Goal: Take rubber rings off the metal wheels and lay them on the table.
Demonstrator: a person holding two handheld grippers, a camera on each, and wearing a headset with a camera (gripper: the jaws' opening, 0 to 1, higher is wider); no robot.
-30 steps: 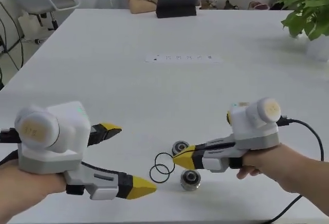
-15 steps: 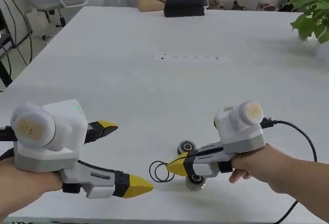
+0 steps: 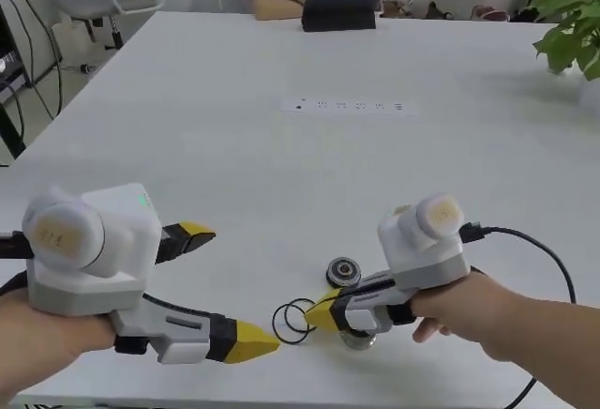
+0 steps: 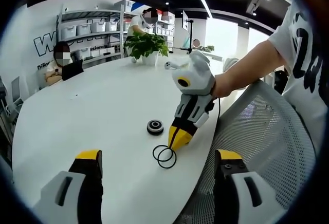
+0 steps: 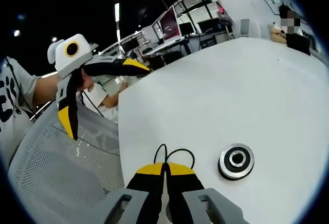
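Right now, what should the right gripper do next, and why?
Probably open the right gripper and draw it back over the near wheel. Its jaws are shut with tips at the two rings lying on the table, and that wheel sits under its body.

2 rings (image 3: pixel 292 319) on table (image 3: pixel 281 165) | wheel (image 3: pixel 343 271) behind right gripper (image 3: pixel 317 313) | left gripper (image 3: pixel 230 287) left of rings

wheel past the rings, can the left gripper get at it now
Probably yes: left gripper is open, the wheel lies ahead across bare table; the shut right gripper beside the rings crowds it.
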